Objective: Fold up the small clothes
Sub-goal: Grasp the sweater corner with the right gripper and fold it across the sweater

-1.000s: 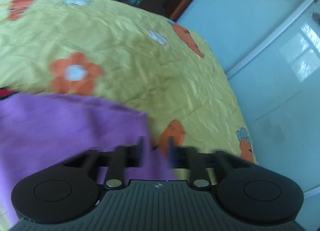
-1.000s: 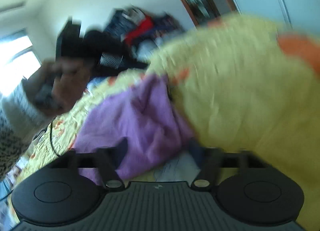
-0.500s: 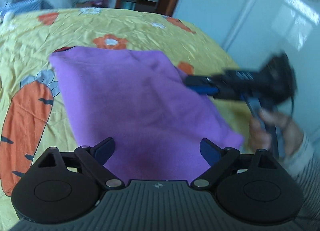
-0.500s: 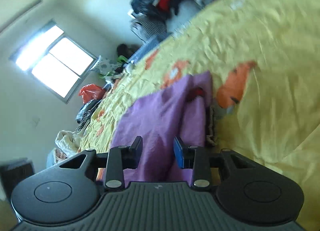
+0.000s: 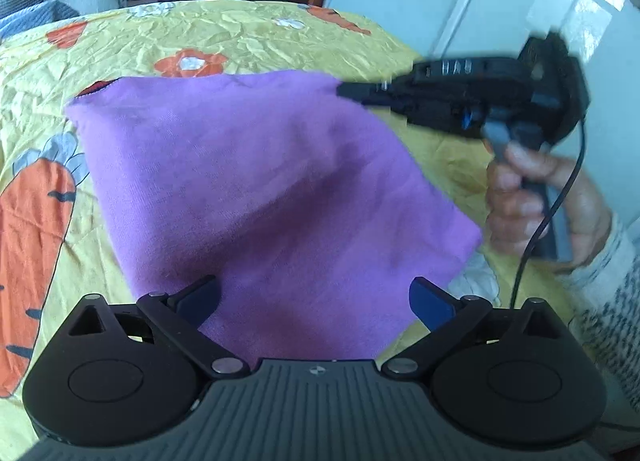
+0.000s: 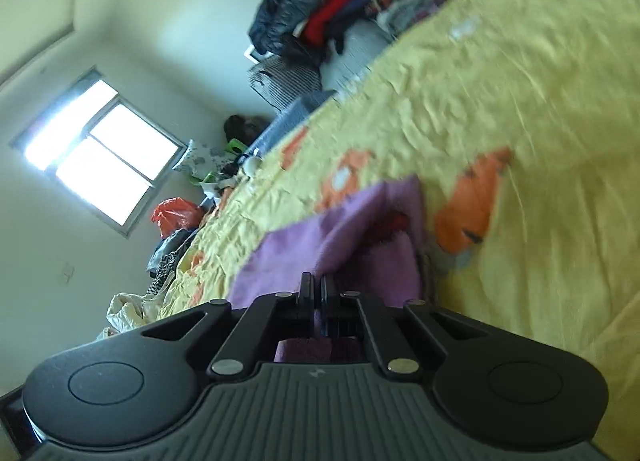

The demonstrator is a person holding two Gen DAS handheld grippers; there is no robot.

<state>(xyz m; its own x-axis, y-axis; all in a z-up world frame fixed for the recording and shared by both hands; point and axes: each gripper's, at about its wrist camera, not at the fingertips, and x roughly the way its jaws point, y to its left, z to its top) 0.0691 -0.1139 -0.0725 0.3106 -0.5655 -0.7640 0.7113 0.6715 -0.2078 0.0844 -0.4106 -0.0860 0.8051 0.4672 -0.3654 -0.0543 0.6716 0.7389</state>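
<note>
Purple garment (image 5: 256,181), folded on bedspread (image 5: 240,33)

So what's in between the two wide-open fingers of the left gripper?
In the left wrist view, the purple garment lies on the yellow bedspread between the opening left gripper's fingers; the pads are not touching it.

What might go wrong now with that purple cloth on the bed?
The right gripper is shut on just the far corner of the purple garment, so a pull might tug that corner free. The left gripper hangs over the near edge, jaws opening, gripping nothing, so the fold may drag crooked. The crumpled yellow bedsheet could bunch up under it.
</note>
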